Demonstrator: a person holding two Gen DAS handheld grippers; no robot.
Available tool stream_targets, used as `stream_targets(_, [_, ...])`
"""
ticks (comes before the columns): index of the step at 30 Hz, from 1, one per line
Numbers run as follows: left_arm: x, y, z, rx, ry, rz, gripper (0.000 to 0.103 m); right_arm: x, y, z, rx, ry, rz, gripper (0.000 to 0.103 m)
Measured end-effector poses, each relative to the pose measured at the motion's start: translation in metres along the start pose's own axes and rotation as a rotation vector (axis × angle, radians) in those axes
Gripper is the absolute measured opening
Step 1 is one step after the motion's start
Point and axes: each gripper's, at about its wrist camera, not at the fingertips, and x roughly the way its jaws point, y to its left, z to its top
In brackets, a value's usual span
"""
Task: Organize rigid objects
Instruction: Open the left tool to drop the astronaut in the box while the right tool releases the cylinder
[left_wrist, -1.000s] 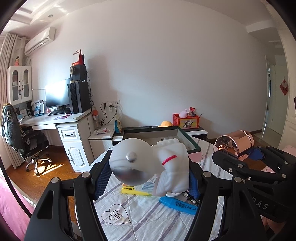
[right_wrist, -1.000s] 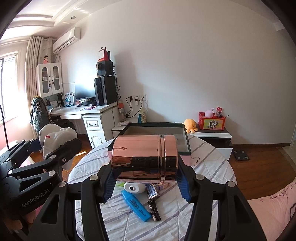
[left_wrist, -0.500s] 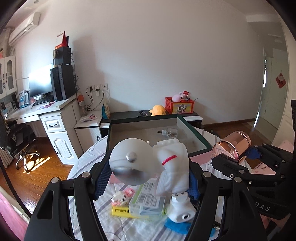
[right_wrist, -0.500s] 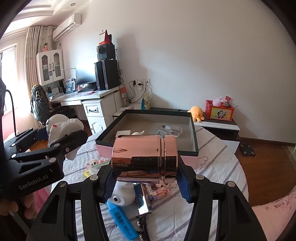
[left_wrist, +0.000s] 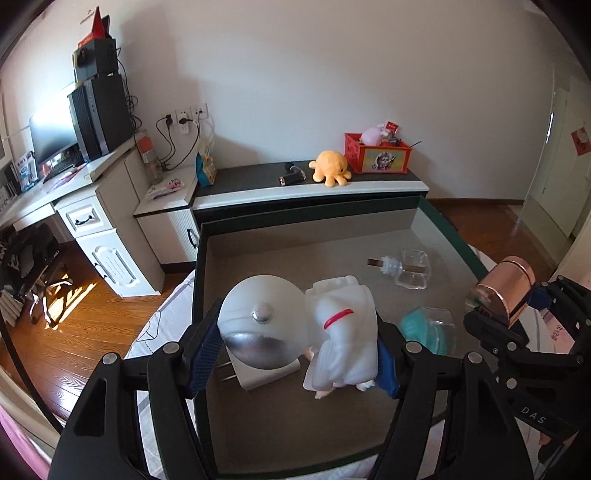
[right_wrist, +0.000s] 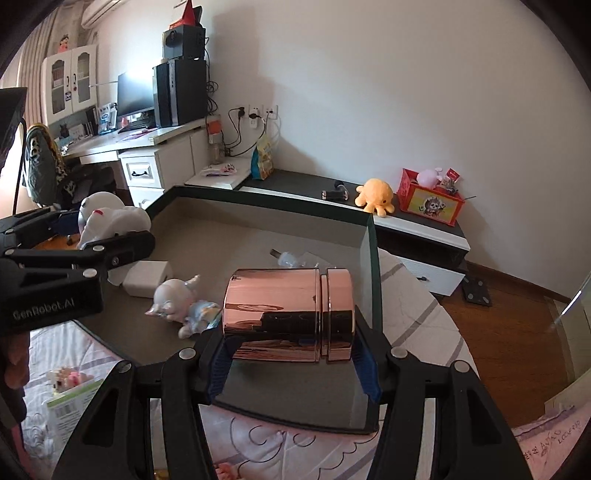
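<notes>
A white astronaut figurine with a silvered visor and a red arm stripe is being pinched sideways between the blue-padded fingers of the left gripper, and it is being held above the grey floor of a shallow dark-green-rimmed box. A rose-gold metal canister, lying on its side with its lid end to the right, is being clamped by the right gripper over the near right part of the same box. Inside the box, a white plug adapter is being seen flat near the left side, with a small pale doll figure lying just beside it. A clear glass bottle is resting on its side farther back, and a teal object under clear plastic is lying near the right wall. The box is being carried on a round table covered by a striped white cloth, where a green-and-white packet is lying near the left edge. Behind the table, a low black-topped cabinet is being occupied by an orange octopus plush and a red toy crate, and a white desk with a monitor is being seen against the wall.
</notes>
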Motion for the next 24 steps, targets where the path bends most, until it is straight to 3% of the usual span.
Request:
stream_targets(8, [0.028,-0.005,-0.005,0.012,0.072,-0.009,0.071,0.031,-0.011,-0.004,0.014,0.057,-0.015,0.058])
stream_targets(12, [0.021,-0.006,-0.005,0.013,0.049,0.0,0.085,0.031,-0.01,-0.002,0.039,0.046,-0.001,0.058])
stream_targets(17, [-0.014,-0.008,-0.01,0.008,-0.009,0.006,0.096,0.009,-0.008,-0.003,0.073,-0.004,0.023,0.06])
stream_targets(20, [-0.047,-0.01,-0.019,0.004,-0.066,0.031,0.102,-0.021,-0.005,-0.006,0.114,-0.057,0.037,0.08])
stream_targets(24, [-0.099,-0.012,-0.039,-0.002,-0.155,0.038,0.103,-0.071,0.006,-0.014,0.136,-0.147,0.065,0.082])
